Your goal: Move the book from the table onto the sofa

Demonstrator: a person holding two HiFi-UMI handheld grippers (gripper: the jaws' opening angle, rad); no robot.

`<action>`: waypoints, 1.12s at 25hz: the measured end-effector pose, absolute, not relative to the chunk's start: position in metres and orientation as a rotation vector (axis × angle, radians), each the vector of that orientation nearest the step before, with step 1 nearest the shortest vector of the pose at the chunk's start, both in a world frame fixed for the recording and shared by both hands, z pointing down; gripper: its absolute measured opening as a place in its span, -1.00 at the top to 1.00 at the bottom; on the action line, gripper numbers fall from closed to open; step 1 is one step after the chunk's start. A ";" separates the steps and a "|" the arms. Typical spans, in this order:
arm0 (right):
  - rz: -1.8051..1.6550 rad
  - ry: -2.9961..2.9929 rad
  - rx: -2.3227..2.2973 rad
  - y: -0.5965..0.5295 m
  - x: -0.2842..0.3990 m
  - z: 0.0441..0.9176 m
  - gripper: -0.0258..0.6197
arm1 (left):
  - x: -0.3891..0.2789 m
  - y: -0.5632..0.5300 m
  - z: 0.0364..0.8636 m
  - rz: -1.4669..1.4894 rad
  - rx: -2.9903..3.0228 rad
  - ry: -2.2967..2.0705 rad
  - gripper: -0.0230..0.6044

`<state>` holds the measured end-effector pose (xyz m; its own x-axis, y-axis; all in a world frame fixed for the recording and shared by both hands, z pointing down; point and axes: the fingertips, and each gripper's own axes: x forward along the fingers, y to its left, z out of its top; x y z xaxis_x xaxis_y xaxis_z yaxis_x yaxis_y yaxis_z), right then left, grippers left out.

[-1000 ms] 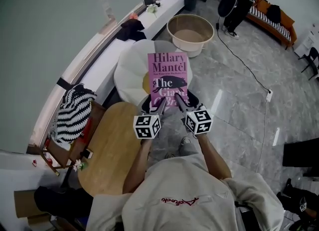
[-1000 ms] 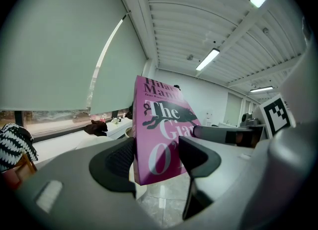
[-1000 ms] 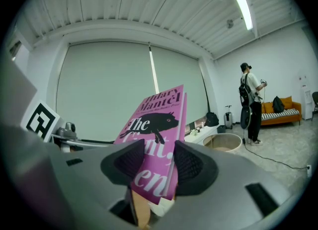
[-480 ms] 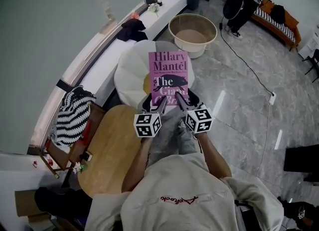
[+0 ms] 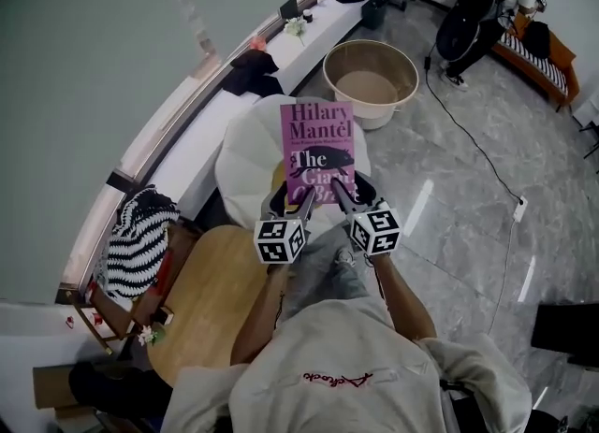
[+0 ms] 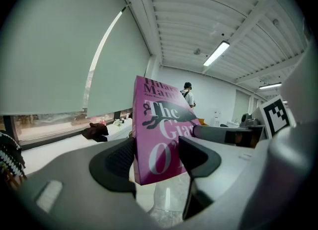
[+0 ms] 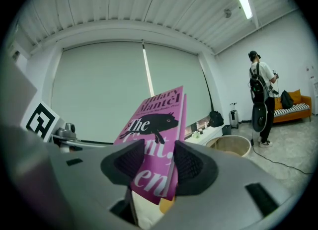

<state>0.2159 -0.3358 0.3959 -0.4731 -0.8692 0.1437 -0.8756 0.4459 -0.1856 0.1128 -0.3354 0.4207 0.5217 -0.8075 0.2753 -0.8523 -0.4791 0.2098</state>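
Hand-held grippers: the left hand-held gripper (image 5: 294, 199) (image 6: 156, 157) is clenched on the near left corner of the book (image 5: 318, 146) (image 6: 158, 134) (image 7: 155, 124), and the right hand-held gripper (image 5: 344, 193) (image 7: 155, 163) on its near right corner.
Desk: the round wooden desk (image 5: 201, 281) lies below and behind the book, well apart from it.
Book: it is held in the air, cover up, above a white egg-shaped cushion seat (image 5: 245, 137), judged to be the sofa.
Step in hand: carrying. Both grips are best kept equal, and the book should be lowered flat onto the seat before it is let go.
Far: a wooden tub (image 5: 372, 80) stands beyond.

Pink book (image 7: 155, 117) between the jaws
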 end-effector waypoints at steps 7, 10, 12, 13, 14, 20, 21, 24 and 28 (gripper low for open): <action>0.388 -2.663 1.560 -0.404 0.236 0.395 0.32 | 0.133 -0.399 0.419 0.208 2.414 -1.413 0.02; 0.386 -2.674 1.547 -0.430 0.244 0.394 0.32 | 0.141 -0.425 0.419 0.203 2.403 -1.425 0.02; 0.391 -2.680 1.537 -0.447 0.251 0.394 0.32 | 0.148 -0.441 0.419 0.201 2.395 -1.435 0.02; 0.393 -2.682 1.531 -0.454 0.254 0.395 0.32 | 0.151 -0.447 0.419 0.201 2.392 -1.441 0.02; 0.393 -2.685 1.524 -0.461 0.257 0.396 0.32 | 0.154 -0.454 0.420 0.200 2.388 -1.446 0.02; 0.427 -2.700 1.478 -0.490 0.267 0.407 0.32 | 0.164 -0.478 0.430 0.219 2.355 -1.477 0.02; 0.434 -2.703 1.469 -0.492 0.267 0.409 0.32 | 0.164 -0.481 0.431 0.222 2.348 -1.482 0.02; 0.452 -2.708 1.441 -0.499 0.259 0.416 0.32 | 0.156 -0.485 0.438 0.230 2.325 -1.498 0.02; 0.483 -2.698 1.414 -0.504 0.247 0.426 0.32 | 0.144 -0.488 0.448 0.243 2.300 -1.497 0.02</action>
<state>0.2466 -0.5040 0.4263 -0.5786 -0.7924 0.1935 -0.8103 0.5313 -0.2474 0.1440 -0.4885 0.4480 0.4162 -0.8405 0.3469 -0.9071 -0.3574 0.2224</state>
